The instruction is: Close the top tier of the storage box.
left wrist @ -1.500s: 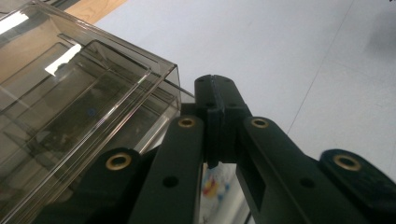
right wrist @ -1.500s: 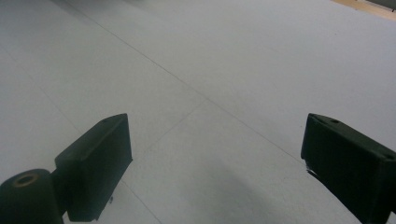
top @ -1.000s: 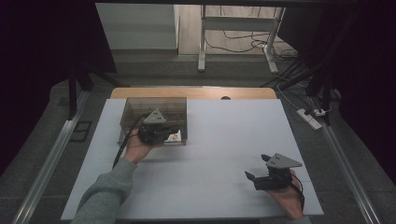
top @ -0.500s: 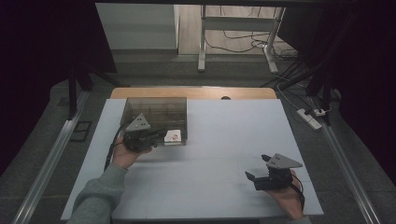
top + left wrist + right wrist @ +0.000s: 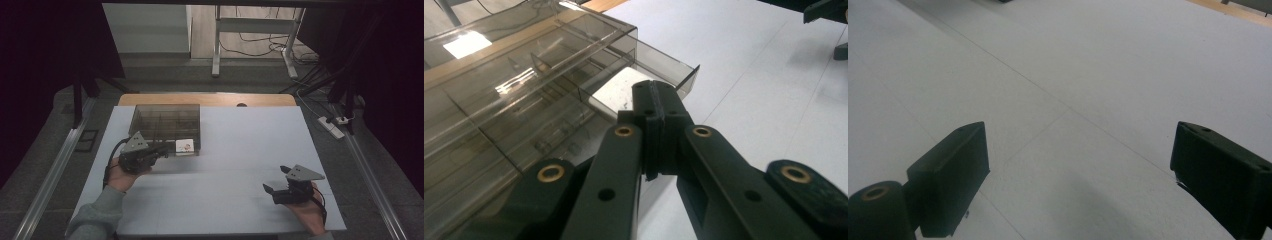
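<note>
One smoky clear compartment box (image 5: 166, 121); white card (image 5: 184, 147) in its drawer.

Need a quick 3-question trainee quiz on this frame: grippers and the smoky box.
1. True or false: the left gripper is shut.
2. What white thing lies in the clear compartment box, in the near corner by the left gripper?
3. The right gripper is: A) open over the bare table; B) shut on a card.

Key: 1 true; 2 a white card; 3 A.
</note>
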Motion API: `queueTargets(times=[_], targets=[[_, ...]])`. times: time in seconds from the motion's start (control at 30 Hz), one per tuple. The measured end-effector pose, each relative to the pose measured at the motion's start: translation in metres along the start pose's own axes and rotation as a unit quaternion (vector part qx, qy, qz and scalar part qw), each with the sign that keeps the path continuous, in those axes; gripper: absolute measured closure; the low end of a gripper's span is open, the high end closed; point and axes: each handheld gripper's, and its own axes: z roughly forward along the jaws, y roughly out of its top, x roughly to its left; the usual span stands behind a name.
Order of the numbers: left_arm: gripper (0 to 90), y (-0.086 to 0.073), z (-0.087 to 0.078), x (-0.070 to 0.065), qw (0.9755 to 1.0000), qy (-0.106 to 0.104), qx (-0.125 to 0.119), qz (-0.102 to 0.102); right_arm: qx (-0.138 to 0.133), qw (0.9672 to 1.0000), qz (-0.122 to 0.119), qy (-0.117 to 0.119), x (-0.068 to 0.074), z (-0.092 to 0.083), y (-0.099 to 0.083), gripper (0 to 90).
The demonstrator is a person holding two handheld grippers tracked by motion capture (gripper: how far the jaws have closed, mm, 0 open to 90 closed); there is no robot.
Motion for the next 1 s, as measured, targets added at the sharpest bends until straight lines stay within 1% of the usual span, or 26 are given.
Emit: queueTargets(times=[0.17,0.37,0.47,0.57,0.63,0.77,0.8,0.9,0.97,1.0], targets=[[89.2,-0.007,-0.004,-0.002,1.0,0.003,0.003,0.001,-0.002,1.0,0.002,0.0,0.0,0.0,0.0,8.2],[89.1,-0.016,-0.008,0.0,0.9998,0.013,0.011,-0.003,0.0,1.0,-0.002,0.001,0.0,0.0,0.0,8.2],[89.1,-0.021,-0.008,0.0,0.9997,0.017,0.017,-0.005,-0.002,1.0,0.0,-0.004,0.001,0.0,0.0,8.2],[89.1,-0.024,-0.009,0.001,0.9995,0.022,0.022,-0.004,-0.001,1.0,-0.002,-0.001,0.001,0.0,0.0,8.2],[89.1,-0.029,-0.009,0.005,0.9992,0.027,0.028,-0.01,0.0,1.0,-0.002,0.0,0.001,0.0,0.0,8.2],[89.2,-0.035,-0.008,0.01,0.9979,0.046,0.044,-0.01,-0.001,1.0,-0.002,-0.002,0.001,0.0,0.0,8.2],[89.2,-0.036,-0.008,0.011,0.9979,0.045,0.044,-0.012,-0.001,1.0,-0.002,-0.003,0.001,0.0,0.0,8.2],[89.1,-0.039,-0.006,0.013,0.997,0.056,0.052,-0.013,0.0,1.0,-0.002,-0.001,0.001,0.001,0.0,8.2],[89.2,-0.039,-0.006,0.014,0.997,0.055,0.053,-0.015,0.002,1.0,-0.004,-0.004,0.002,0.001,0.0,8.2],[89.2,-0.04,-0.005,0.014,0.9966,0.059,0.055,-0.015,0.0,1.0,-0.005,-0.002,0.001,0.0,0.0,8.2]])
